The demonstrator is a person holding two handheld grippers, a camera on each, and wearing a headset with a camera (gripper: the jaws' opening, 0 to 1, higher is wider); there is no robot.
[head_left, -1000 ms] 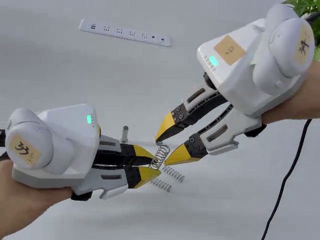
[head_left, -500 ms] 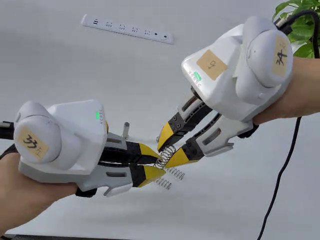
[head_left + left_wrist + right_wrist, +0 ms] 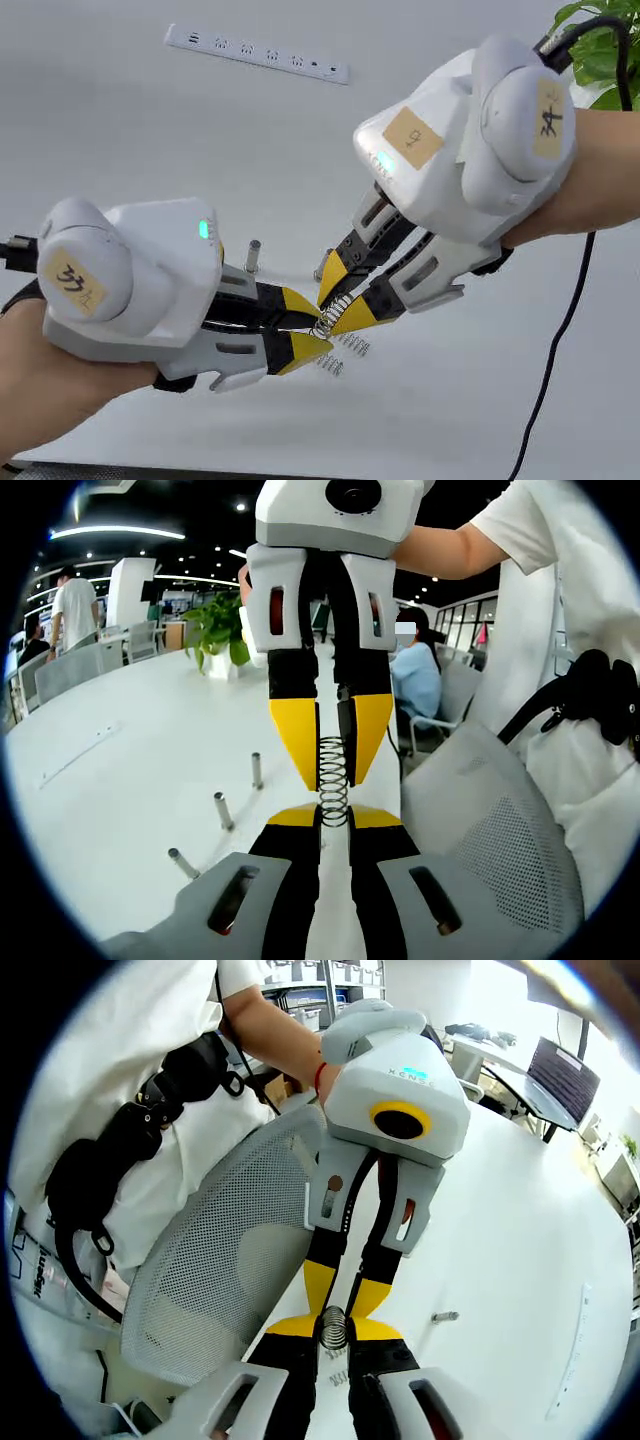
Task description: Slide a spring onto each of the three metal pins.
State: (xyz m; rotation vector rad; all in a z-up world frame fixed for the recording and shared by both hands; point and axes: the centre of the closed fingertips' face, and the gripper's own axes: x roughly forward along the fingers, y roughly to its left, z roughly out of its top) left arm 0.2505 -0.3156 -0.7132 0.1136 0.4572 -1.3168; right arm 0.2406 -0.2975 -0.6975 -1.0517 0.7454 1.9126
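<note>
Pinching the lower end of a spring in the left gripper, with the yellow-tipped jaws drawn almost together on the coil. Clamping the upper part of that spring in the right gripper as well, with one tip pressing on each side of the wire, as seen in the left gripper view. Holding the spring in the air between the two noses, coil axis running from one gripper toward the other. Looking into the coil's open end in the right gripper view, between that gripper's own tips. Hovering just above the white table in the head view, left gripper at the lower left, right gripper at the upper right, tips nearly meeting.

Noting three metal pins standing in a row on the table, left of the jaws in the left gripper view; all three bare and apart from the held spring. Noting a loose spring lying on the table just beside the tips and a second loose spring near it, neither touching a gripper as far as the head view shows.

Logging surroundings: power strip far across the table, plant at the upper right, black cable hanging below the right forearm, mesh chair behind the left gripper in the right gripper view.
</note>
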